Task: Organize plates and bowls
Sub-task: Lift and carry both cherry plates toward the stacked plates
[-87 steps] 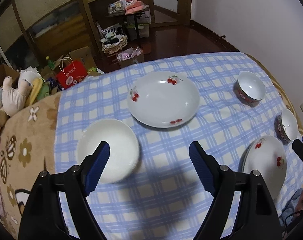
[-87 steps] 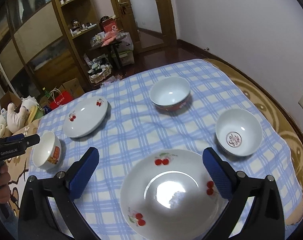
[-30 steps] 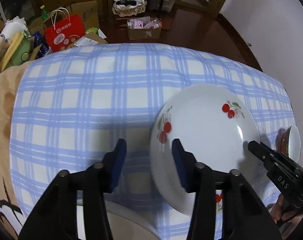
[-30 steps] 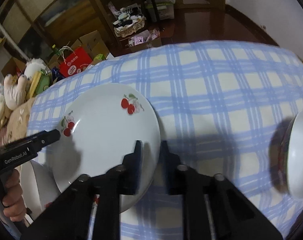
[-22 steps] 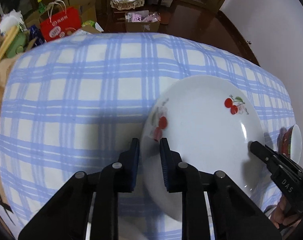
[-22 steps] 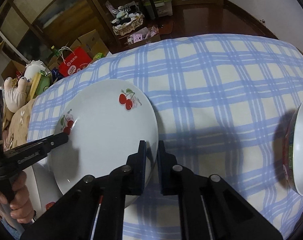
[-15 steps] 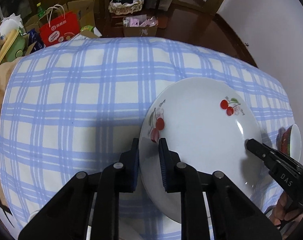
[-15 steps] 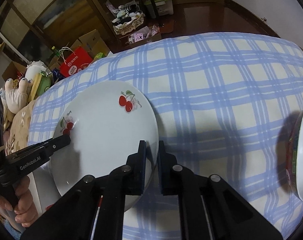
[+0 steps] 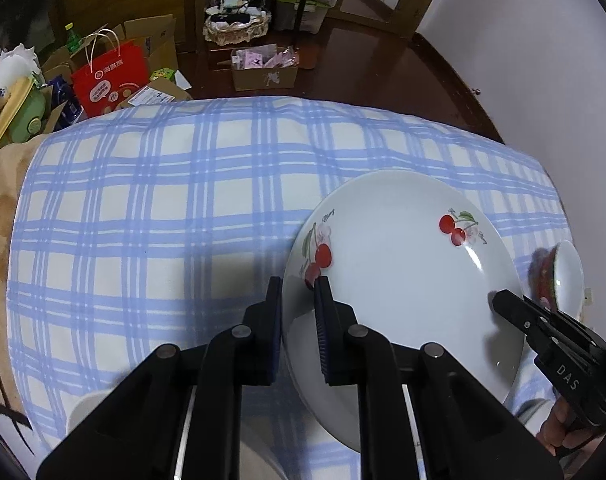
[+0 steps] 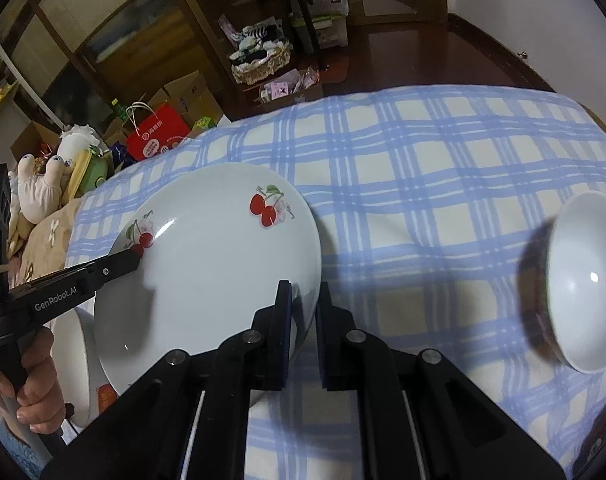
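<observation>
left wrist: left tongs (image 9: 298, 308) and right tongs (image 10: 303, 308) pinching opposite rims of plate (image 9: 399, 264), held tilted above counter (image 9: 151, 216). risk: uneven pull, slipping onto bowl (image 10: 583, 280).

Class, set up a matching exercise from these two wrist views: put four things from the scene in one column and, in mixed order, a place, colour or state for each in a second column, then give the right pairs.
Things:
1. cherry plate
2. red-sided bowl
3. paper bag
4. tablecloth

Descriptions:
A. blue and white checks
B. red, standing on the floor
C. gripped at opposite rims by the left gripper and right gripper
D. resting alone on the cloth, right of the plate

Pairs: 1-C, 2-D, 3-B, 4-A
</observation>
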### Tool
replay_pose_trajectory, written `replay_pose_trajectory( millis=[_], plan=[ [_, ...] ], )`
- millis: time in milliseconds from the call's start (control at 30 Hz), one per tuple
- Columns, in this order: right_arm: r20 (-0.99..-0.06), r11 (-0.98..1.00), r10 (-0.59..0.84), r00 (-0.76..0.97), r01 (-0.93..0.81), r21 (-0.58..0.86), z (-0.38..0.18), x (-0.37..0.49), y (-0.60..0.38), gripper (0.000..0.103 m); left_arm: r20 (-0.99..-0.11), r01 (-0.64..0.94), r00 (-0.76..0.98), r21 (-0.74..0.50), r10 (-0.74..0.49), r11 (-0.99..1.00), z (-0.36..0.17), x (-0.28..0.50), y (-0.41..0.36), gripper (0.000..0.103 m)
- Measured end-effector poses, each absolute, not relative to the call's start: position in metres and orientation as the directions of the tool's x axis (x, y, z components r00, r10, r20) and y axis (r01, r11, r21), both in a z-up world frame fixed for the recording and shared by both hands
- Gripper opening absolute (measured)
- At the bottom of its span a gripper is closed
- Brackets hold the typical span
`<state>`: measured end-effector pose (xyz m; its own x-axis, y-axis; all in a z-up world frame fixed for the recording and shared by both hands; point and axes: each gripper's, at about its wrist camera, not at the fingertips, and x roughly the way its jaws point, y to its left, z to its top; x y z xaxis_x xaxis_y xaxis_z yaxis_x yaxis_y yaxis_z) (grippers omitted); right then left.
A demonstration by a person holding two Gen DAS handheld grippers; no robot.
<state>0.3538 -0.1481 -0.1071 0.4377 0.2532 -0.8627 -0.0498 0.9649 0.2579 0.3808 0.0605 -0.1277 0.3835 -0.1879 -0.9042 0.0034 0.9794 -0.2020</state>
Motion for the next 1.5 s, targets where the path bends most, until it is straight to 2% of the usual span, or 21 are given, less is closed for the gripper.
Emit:
replay_pose_trajectory(
  millis=[333, 467, 900, 1067, 1300, 1500],
  plan=[
    [-0.847, 0.961, 0.256, 0.465, -0.029, 0.275, -0.074, 0.320, -0.166, 0.012, -0.890, 0.049, 0.414, -0.190, -0.193, 0.980, -0.091, 0.349, 0.045, 0.014],
    [-0.832, 0.961, 0.250, 0.495, -0.021, 0.276, -0.055, 0.303, -0.175, 0.010, -0.881, 0.062, 0.409, -0.233, -0.238, 0.970, -0.080, 0.333, 0.042, 0.014],
    [-0.810, 0.969, 0.201, 0.551, 0.010, 0.247, 0.001, 0.232, -0.212, 0.010, -0.853, 0.179, 0.453, -0.199, -0.260, 0.963, -0.027, 0.262, -0.006, 0.015],
    [-0.802, 0.972, 0.173, 0.572, 0.032, 0.233, 0.017, 0.201, -0.225, 0.010, -0.846, 0.215, 0.456, -0.197, -0.277, 0.957, -0.015, 0.237, -0.023, 0.015],
    [-0.788, 0.956, 0.187, 0.587, 0.076, 0.283, 0.030, 0.157, -0.253, 0.008, -0.821, 0.286, 0.466, -0.215, -0.331, 0.934, -0.007, 0.199, -0.045, 0.015],
    [-0.793, 0.964, 0.145, 0.592, 0.095, 0.247, 0.035, 0.127, -0.265, 0.008, -0.819, 0.327, 0.463, -0.198, -0.339, 0.924, -0.005, 0.169, -0.064, 0.014]
  ],
)
